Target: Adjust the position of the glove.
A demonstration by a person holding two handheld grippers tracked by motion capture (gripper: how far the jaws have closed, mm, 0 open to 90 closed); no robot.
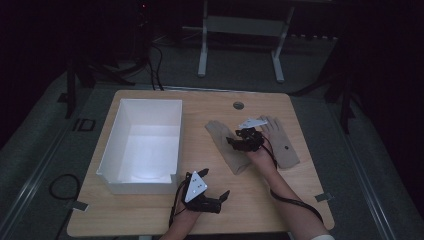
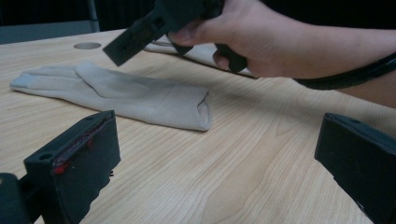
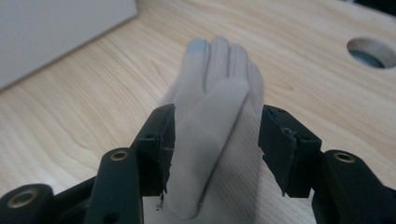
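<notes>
Two beige gloves lie flat on the right half of the wooden table [image 1: 260, 200]. My right gripper [image 1: 231, 142] hangs low over the left glove [image 1: 220, 135], pointing toward its fingers. In the right gripper view its jaws [image 3: 215, 140] straddle the glove's folded thumb and palm [image 3: 215, 107], half spread, with gaps beside the cloth. The second glove [image 1: 285, 147] lies just right of that hand. My left gripper [image 1: 216, 182] rests near the table's front edge, open and empty, facing the left glove's cuff [image 2: 201, 109].
An open white box [image 1: 140, 186] stands on the left half of the table, and its wall shows in the right gripper view [image 3: 56, 32]. A round cable hole [image 1: 238, 105] sits near the far edge. Cables trail from both grippers.
</notes>
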